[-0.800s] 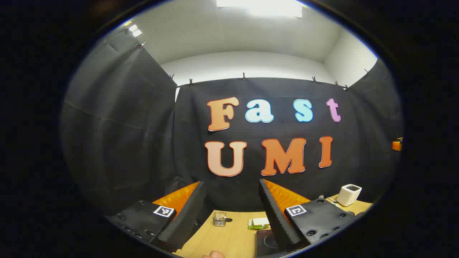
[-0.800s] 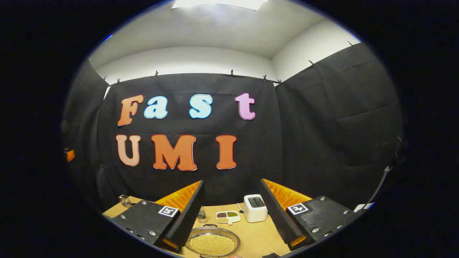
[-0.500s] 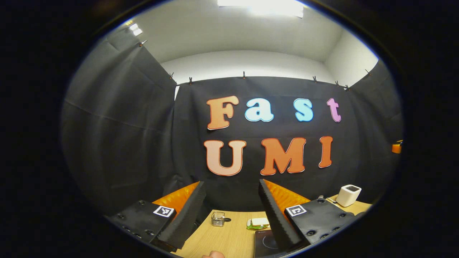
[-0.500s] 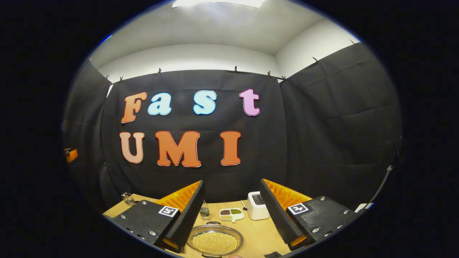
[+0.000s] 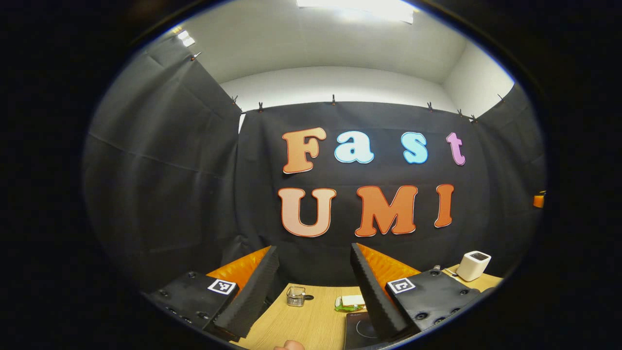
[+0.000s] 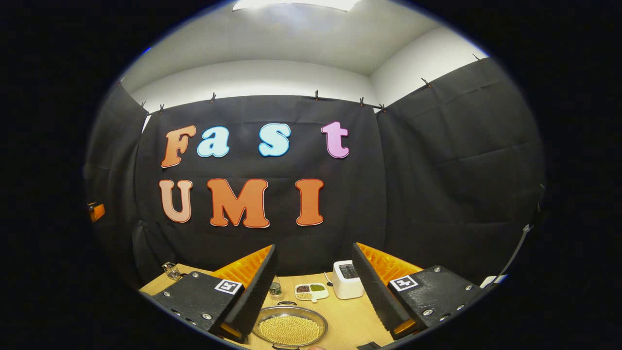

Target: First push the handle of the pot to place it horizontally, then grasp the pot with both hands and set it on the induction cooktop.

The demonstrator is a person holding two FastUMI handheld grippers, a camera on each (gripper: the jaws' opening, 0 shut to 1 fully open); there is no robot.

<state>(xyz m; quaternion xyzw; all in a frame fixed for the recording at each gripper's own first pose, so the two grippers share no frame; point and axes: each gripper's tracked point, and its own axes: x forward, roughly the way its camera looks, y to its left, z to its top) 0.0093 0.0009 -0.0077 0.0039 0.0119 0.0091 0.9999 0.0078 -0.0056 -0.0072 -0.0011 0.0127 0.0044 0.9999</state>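
Pot (image 6: 290, 327) of beans waits untouched below the right gripper (image 6: 313, 287), both grippers apparently held high and spread, probably pre-approach.

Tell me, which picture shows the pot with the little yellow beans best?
The right gripper view. There the pot sits on the wooden table, in front of the right hand-held gripper, with its rim and beans plain to see. The left gripper view looks at the dark induction cooktop and a small glass jar instead.

left gripper (image 5: 313, 291), right gripper (image 6: 313, 291): black screwed plates; square black-and-white markers; ribbed, wedge-shaped jaws
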